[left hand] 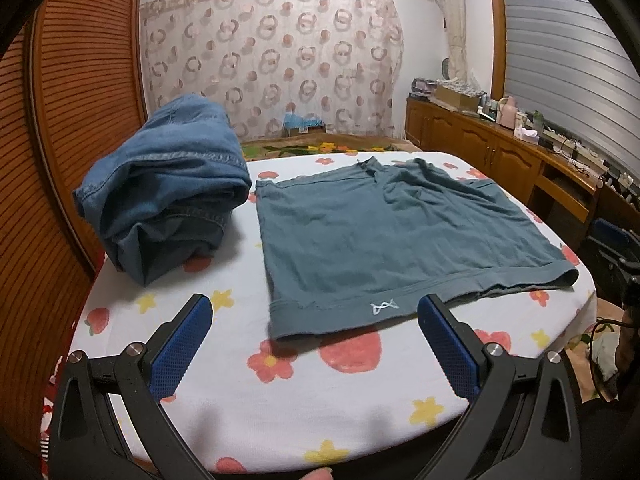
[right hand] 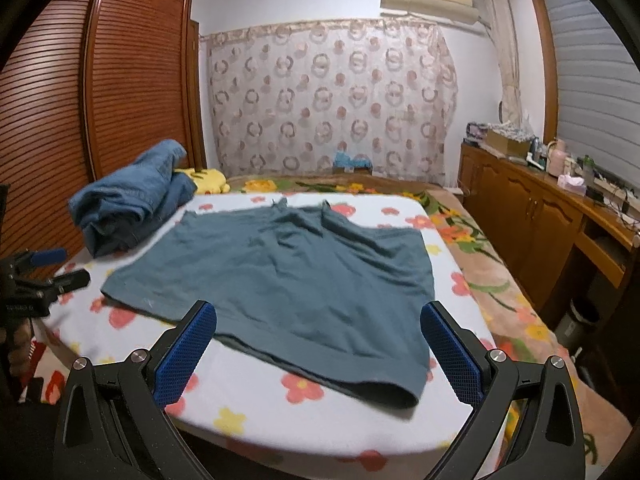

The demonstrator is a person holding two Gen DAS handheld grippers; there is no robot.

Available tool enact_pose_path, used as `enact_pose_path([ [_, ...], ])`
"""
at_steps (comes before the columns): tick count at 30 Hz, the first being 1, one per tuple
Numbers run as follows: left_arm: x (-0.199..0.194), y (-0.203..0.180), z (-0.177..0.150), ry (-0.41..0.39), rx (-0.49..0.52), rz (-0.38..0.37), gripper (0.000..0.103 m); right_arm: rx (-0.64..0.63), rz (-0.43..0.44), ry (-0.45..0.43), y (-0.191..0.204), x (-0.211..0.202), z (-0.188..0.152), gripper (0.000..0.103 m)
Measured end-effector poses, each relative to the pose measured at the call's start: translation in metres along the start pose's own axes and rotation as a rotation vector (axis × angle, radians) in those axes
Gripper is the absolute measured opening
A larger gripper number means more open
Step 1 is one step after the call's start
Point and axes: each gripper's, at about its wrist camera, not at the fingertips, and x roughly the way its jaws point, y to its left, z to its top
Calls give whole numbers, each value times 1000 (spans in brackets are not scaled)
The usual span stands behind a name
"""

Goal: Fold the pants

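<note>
The teal pants [left hand: 400, 240] lie spread flat on a surface covered with a white flowered cloth [left hand: 280, 392], their waistband nearest the cameras. A bundle of blue jeans [left hand: 168, 184] sits just beside them at the far left. The left gripper [left hand: 316, 340] hangs spread wide and empty above the waistband's left corner. The right gripper [right hand: 320, 344] hangs likewise spread and empty above the waistband's right part.
</note>
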Motion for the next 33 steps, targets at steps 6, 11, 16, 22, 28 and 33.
enact_pose_path([
  [6, 13, 13, -8, 41, -7, 16, 103, 18, -14, 51, -10, 4, 11, 101],
  [11, 22, 24, -17, 79, -16, 23, 103, 21, -24, 69, -8, 6, 17, 101],
  [16, 32, 35, -24, 110, -27, 29, 97, 20, -31, 92, -7, 8, 15, 101],
  [22, 38, 39, -29, 141, -28, 17, 86, 26, -45, 123, -11, 11, 19, 100],
  [28, 44, 39, -30, 150, -11, 14, 76, 39, -55, 131, -16, 6, 23, 90],
  [33, 49, 38, -29, 158, -11, 22, 66, 39, -62, 140, -14, 8, 22, 72],
])
